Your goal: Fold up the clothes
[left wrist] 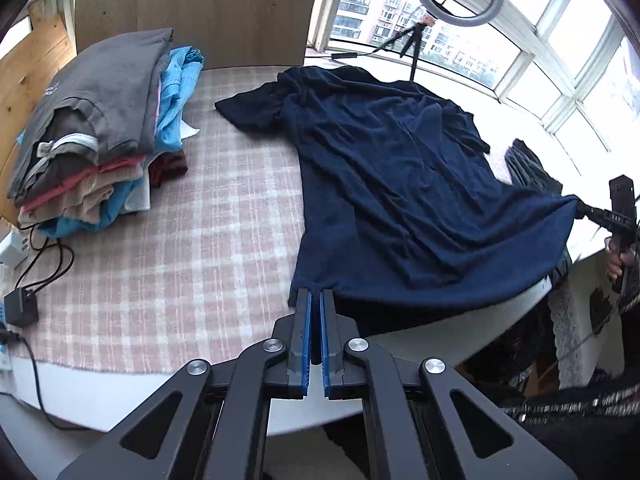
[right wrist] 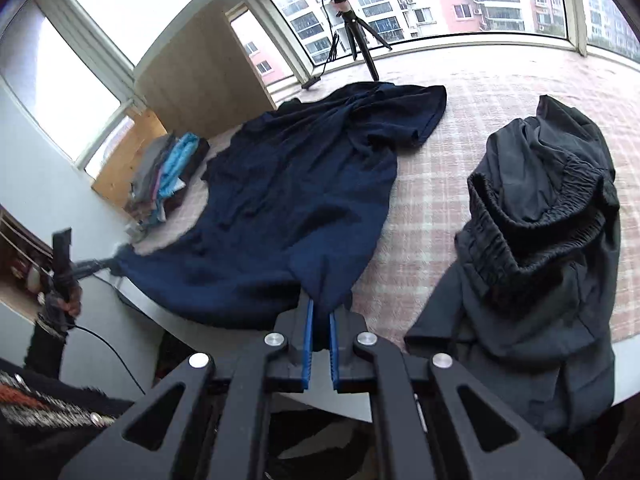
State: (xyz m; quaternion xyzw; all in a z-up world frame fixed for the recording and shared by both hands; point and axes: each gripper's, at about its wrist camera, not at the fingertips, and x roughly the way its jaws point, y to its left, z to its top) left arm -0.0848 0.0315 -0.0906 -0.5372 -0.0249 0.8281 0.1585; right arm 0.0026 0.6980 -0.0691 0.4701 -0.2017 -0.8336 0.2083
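Observation:
A navy blue T-shirt lies spread on the pink checked table cover, its hem toward me and lifted off the table at both corners. My left gripper is shut on the hem's left corner, the blue pads pinching the cloth. My right gripper is shut on the hem's other corner, which bunches between its pads. In the left wrist view the right gripper shows at the far right, pulling the shirt's corner taut. In the right wrist view the left gripper shows at the left, blurred, in a hand.
A stack of folded clothes stands at the table's far left. A crumpled dark grey garment lies to the right of the shirt. A ring light on a tripod stands at the back by the windows. Cables and a charger lie near the left edge.

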